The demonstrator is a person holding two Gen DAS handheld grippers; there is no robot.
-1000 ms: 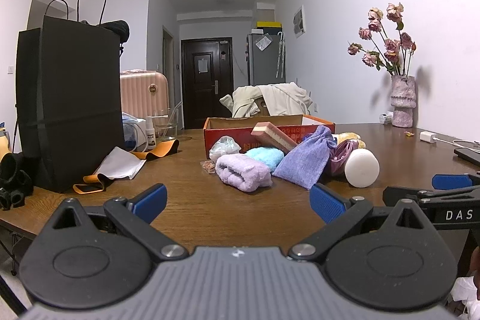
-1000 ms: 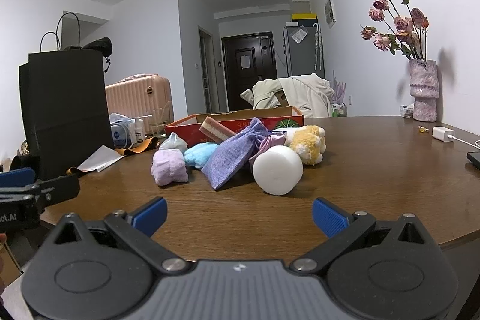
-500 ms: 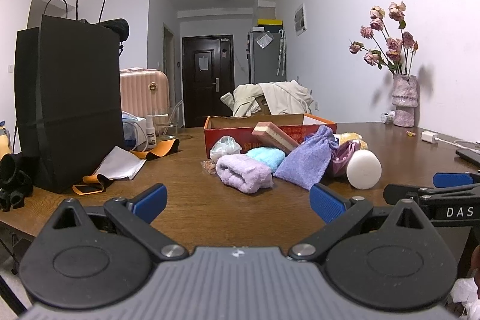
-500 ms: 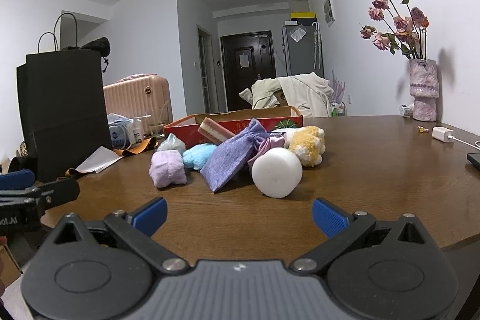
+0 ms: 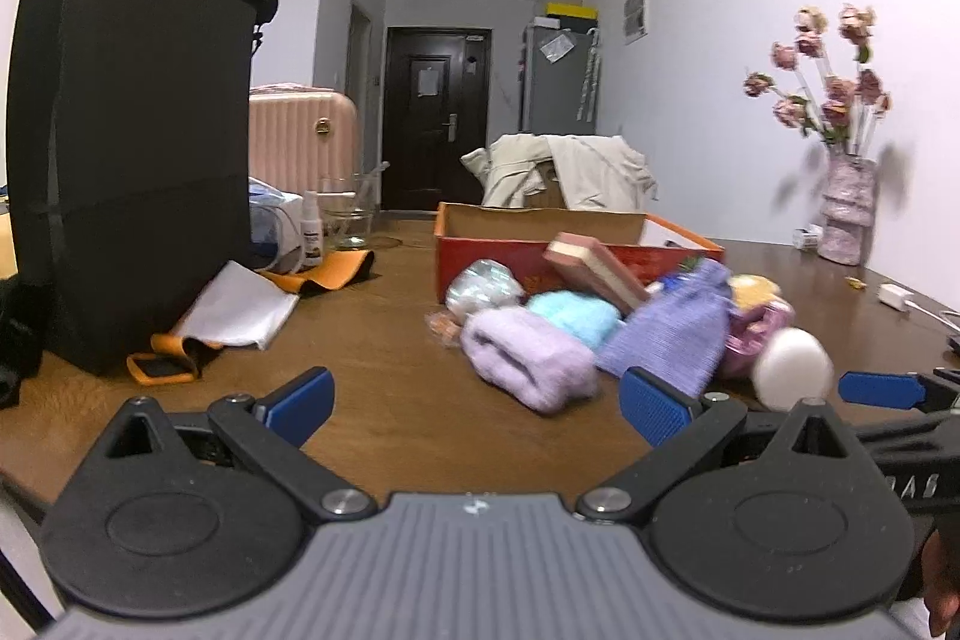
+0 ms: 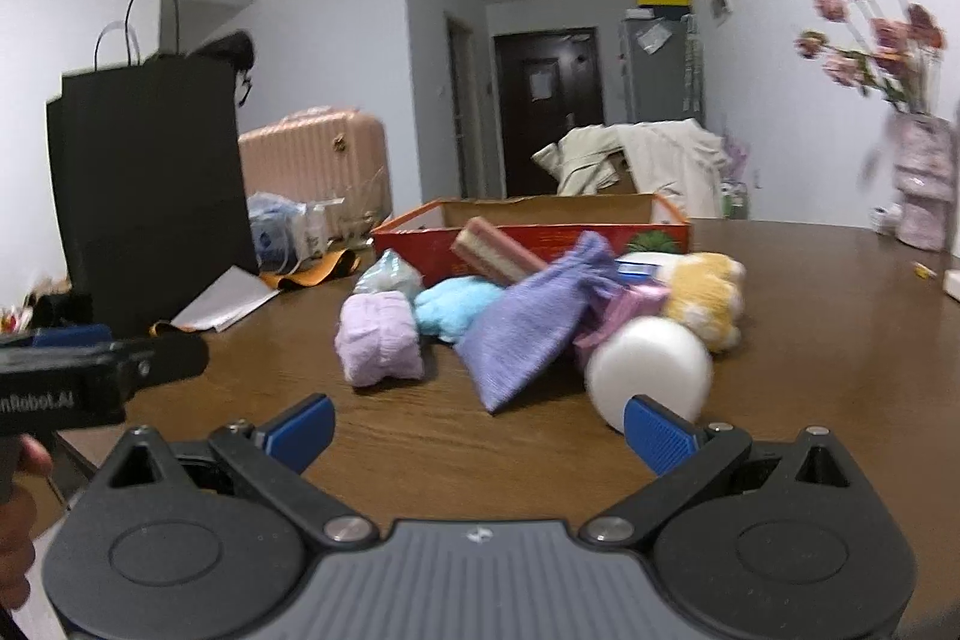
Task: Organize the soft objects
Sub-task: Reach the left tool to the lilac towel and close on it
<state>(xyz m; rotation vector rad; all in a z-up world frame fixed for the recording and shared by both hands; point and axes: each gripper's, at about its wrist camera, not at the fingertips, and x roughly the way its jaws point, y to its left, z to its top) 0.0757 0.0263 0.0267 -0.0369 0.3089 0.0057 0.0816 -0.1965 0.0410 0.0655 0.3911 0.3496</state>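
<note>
Reading mirrored on the left gripper's [image 6: 78, 382] side, "nRobot.AI" is cut off at the frame edge; lettering on the right gripper [image 5: 900, 466] is too dark to read. Both tools stand spread apart and hold nothing. Ahead of them, on a brown wooden table [image 6: 810, 340], soft things lie heaped before a red box [image 6: 540, 232]: lilac towel [image 6: 379, 340], purple pouch [image 6: 531, 322], white roll [image 6: 651, 370]. Everything is motion-blurred.

Ahead of the jaws, a heap of soft things is lying on the tabletop [image 6: 810, 340]: rolled towel [image 6: 379, 345] leftmost, pouch [image 6: 528, 319] in the middle, foam ball [image 6: 649, 371] to the right, nearest. Behind them a box [image 6: 534, 227] is sitting; far left, a paper bag [image 6: 150, 184] is standing.
</note>
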